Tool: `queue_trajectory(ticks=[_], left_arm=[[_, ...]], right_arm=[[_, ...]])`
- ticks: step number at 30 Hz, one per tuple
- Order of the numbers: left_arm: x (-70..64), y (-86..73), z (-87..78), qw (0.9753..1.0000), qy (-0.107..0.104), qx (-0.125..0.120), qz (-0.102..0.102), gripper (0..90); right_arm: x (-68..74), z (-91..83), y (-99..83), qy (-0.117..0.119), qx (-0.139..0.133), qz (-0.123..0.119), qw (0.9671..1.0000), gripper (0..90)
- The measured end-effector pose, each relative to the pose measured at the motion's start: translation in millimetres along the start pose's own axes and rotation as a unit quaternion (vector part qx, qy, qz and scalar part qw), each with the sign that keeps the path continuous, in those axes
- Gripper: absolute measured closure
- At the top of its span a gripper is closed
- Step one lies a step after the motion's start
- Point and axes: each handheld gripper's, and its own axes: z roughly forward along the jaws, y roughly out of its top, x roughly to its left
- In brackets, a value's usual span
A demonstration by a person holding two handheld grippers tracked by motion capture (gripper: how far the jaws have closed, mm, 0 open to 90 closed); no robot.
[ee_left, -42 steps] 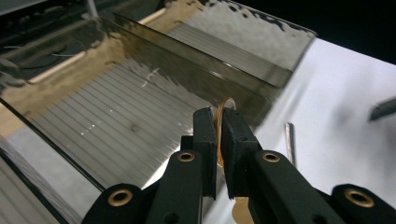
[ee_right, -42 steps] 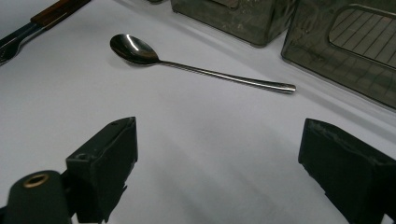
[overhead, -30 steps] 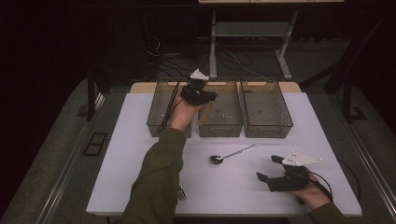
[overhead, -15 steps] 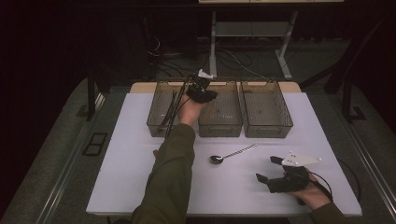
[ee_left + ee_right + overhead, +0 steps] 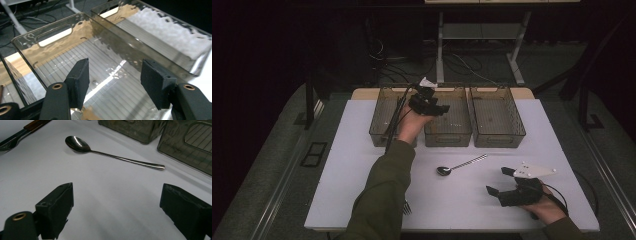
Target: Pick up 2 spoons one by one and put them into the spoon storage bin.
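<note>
My left gripper (image 5: 439,106) hangs open over the middle one of three clear bins (image 5: 449,134) at the far side of the table. In the left gripper view its jaws (image 5: 115,75) are spread with nothing between them, above the ribbed floor of that bin (image 5: 62,37). A steel spoon (image 5: 459,165) lies on the white table, bowl toward the left. My right gripper (image 5: 497,181) rests open near the front right. In the right gripper view it (image 5: 117,192) points at the spoon (image 5: 112,155), which lies well beyond the jaws.
The left bin (image 5: 384,120) and the right bin (image 5: 497,117) flank the middle one. A fork (image 5: 406,206) pokes out from under the left sleeve near the front edge. A brown-handled utensil (image 5: 17,135) shows at the far left. Cables trail on the floor behind the table.
The left forearm has shifted slightly while its gripper stays over the bins. The right gripper and the spoon have not moved.
</note>
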Motion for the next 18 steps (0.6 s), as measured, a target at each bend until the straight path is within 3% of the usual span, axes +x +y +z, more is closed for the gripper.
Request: queue_trajectory(ticks=[3, 9, 18], left_arm=[[-5.4, -5.6, -9.4, 0.9999, -0.012, -0.010, 0.005, 36.8], [-12.0, -18.6, -23.5, 0.9993, -0.036, -0.009, 0.007, 33.0], [-24.0, -43.8, -38.7, 0.9982, -0.056, 0.012, 0.018, 25.9]], right_arm=[[-0.1, 0.3, 0.1, -0.001, 0.002, 0.002, 1.0000, 11.9], [0.7, 0.9, 0.2, -0.001, 0.004, 0.002, 1.0000, 11.9], [0.4, 0.6, 0.3, -0.001, 0.003, 0.004, 1.0000, 11.9]])
